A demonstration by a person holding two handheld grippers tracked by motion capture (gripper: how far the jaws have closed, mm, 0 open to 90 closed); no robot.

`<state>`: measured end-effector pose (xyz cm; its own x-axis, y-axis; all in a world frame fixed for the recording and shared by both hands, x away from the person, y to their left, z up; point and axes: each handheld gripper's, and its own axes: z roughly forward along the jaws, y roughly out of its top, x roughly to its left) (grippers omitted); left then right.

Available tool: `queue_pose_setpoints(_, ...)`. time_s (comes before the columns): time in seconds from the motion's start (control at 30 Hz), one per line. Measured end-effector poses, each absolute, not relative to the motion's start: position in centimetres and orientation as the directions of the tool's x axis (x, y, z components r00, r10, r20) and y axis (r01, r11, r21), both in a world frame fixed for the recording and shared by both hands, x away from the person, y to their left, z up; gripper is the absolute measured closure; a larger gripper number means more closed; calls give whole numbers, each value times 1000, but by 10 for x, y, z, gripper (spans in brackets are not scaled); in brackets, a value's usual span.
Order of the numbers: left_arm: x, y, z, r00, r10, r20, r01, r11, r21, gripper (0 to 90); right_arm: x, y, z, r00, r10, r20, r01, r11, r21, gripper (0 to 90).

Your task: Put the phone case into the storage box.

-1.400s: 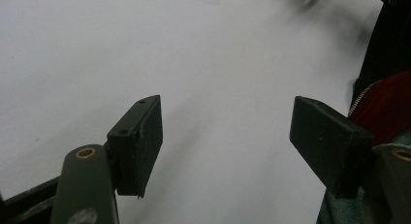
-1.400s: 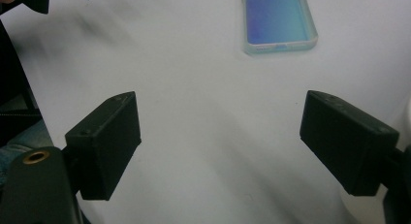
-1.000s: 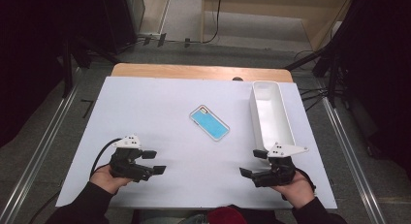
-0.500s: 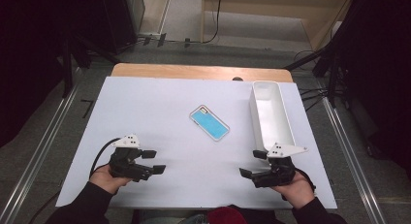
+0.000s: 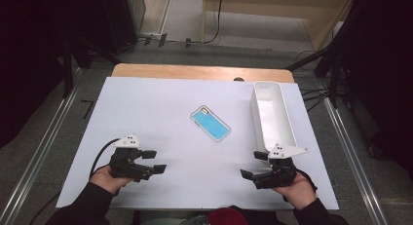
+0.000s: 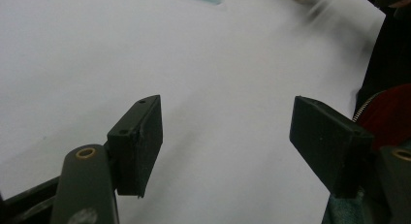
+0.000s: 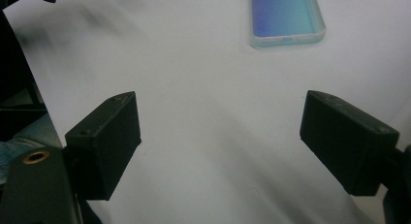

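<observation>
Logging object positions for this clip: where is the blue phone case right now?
In the high view the blue phone case lies flat near the middle of the white table, just left of the long white bin, apart from it.

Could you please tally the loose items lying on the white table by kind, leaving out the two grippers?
Phone case, blue: 1
Long white bin: 1
Total: 2

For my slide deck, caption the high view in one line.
Open left gripper and right gripper rest near the table edge; blue phone case lies beside white bin.
</observation>
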<state>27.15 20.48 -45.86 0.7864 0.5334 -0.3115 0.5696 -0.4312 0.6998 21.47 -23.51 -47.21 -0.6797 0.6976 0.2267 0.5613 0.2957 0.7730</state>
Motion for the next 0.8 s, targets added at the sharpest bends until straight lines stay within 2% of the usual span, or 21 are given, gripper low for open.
queue_pose_setpoints(0.17,275,202,-457,794,523,-309,569,-460,682,273,214,-234,-472,-683,693,230,563,300,770,133)
queue_pose_setpoints(0.23,279,201,-456,784,532,-320,582,-453,675,224,214,-234,-472,-684,692,229,563,302,770,132)
queue_pose_setpoints(0.8,300,192,-444,767,552,-326,590,-410,696,256,215,-234,-473,-687,688,234,564,302,769,132)
